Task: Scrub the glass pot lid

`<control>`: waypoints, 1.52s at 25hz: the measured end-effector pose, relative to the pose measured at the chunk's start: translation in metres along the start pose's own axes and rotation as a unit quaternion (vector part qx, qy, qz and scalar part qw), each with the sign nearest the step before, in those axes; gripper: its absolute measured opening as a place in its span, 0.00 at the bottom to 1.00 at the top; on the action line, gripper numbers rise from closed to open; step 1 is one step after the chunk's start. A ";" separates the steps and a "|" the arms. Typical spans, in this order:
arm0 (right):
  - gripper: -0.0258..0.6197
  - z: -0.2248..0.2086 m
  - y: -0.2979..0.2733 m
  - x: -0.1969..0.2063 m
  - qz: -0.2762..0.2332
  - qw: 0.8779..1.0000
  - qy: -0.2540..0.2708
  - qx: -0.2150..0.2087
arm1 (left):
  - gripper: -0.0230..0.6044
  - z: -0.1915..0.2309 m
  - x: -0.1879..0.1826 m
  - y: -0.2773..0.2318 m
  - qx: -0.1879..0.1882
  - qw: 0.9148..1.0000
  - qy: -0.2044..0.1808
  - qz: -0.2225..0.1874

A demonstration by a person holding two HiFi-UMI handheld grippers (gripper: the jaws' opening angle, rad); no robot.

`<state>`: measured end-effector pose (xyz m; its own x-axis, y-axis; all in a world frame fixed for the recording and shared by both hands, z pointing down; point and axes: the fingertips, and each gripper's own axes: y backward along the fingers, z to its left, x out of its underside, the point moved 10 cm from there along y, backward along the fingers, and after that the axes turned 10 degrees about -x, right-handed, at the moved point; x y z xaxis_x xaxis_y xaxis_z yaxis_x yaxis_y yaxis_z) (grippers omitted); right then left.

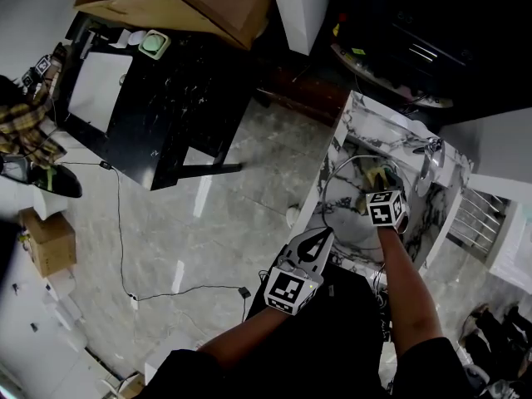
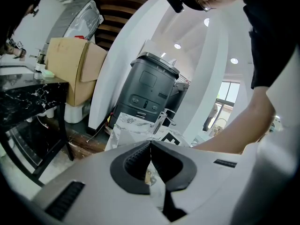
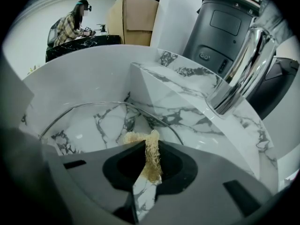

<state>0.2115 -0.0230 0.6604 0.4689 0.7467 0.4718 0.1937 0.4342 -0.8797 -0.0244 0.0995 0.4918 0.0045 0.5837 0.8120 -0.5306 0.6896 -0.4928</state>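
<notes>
Clamped right gripper point(image 3: 149, 146) on a loofah scrubber point(image 3: 152, 163), aimed at the glass pot lid point(image 3: 84, 125) set in the marble sink point(image 3: 168, 86) (fibres forward, presumably for rubbing). Parked left gripper point(image 2: 151, 144) pinched together, empty, near the sink's edge.

The person is reaching both bare forearms forward towards the white, grey-veined marble sink point(image 1: 371, 121). The right tool point(image 3: 151, 150) is pointing down into the sink with its marker cube facing up. Its dark jaws are pinching a pale yellow fibrous scrubbing pad point(image 3: 152, 159), which is sticking out past the tips. The left tool point(image 1: 320, 239) is hovering just outside the sink's near edge, angled towards the basin, with its jaws pressed together and nothing between them. The right forearm point(image 1: 406, 283) is stretching farther towards the sink than the left forearm point(image 1: 241, 343).
</notes>
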 end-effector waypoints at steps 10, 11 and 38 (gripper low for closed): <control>0.14 -0.010 0.009 0.019 0.018 1.000 0.005 0.003 | 0.06 -0.010 0.004 0.004 0.004 1.000 0.001 -0.001; 0.14 -0.010 0.010 0.021 0.020 1.000 0.004 0.003 | 0.06 -0.011 0.005 0.004 0.005 1.000 0.000 -0.002; 0.14 0.008 0.045 0.078 0.066 0.998 0.007 -0.003 | 0.06 -0.023 -0.007 0.001 0.034 0.999 -0.021 -0.009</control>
<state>0.2501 0.0588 0.6583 0.5035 0.7896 0.3506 0.1346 0.3292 -0.9346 -0.0048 0.1057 0.4783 -0.0204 0.5526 0.8332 -0.5874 0.6678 -0.4572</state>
